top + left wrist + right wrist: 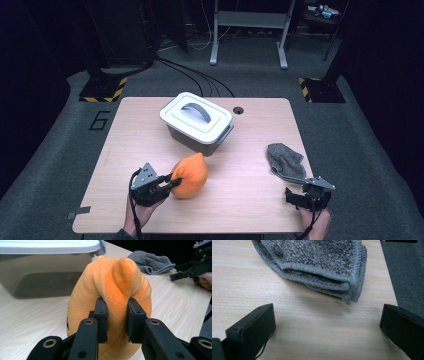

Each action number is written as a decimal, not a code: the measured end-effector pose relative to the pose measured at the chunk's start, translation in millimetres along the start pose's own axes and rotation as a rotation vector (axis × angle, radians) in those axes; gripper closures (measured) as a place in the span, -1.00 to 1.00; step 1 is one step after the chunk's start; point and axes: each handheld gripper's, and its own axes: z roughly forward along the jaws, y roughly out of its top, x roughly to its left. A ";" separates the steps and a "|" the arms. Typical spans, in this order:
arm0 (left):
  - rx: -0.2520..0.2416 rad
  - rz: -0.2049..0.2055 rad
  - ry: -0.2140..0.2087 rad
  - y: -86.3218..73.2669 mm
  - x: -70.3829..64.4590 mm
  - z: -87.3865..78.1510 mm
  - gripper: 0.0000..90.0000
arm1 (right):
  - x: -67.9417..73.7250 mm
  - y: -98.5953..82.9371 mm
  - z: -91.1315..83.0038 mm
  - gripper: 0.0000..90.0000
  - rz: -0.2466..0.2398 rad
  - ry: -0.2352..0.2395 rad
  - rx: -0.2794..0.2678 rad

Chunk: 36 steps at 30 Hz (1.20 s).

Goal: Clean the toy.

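My left gripper pinches a fold of the orange plush toy on the worktop — my right gripper gapes wide before the grey cloth.

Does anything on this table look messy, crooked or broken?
Nothing broken or spilled. The grey cloth lies crumpled at the table's right edge, and the lidded bin sits skewed to the table edges. The left gripper pinches the orange plush.
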 end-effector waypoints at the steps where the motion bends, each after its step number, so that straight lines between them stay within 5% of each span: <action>1: 0.000 0.001 0.012 -0.7 1.1 -2.7 0.64 | 0.1 -0.1 -0.1 -1.00 0.000 -0.001 0.000; 15: -0.029 -0.045 0.140 -9.2 38.3 -43.5 0.64 | 0.7 -0.3 -0.5 -1.00 -0.003 0.005 0.003; 28: -0.037 -0.125 0.289 -23.9 98.6 -80.8 0.64 | 0.4 0.0 -0.4 -1.00 -0.014 0.008 0.004; 36: -0.022 -0.099 0.354 -17.8 124.1 -90.2 0.64 | 0.8 0.0 -0.5 -1.00 -0.014 0.006 0.002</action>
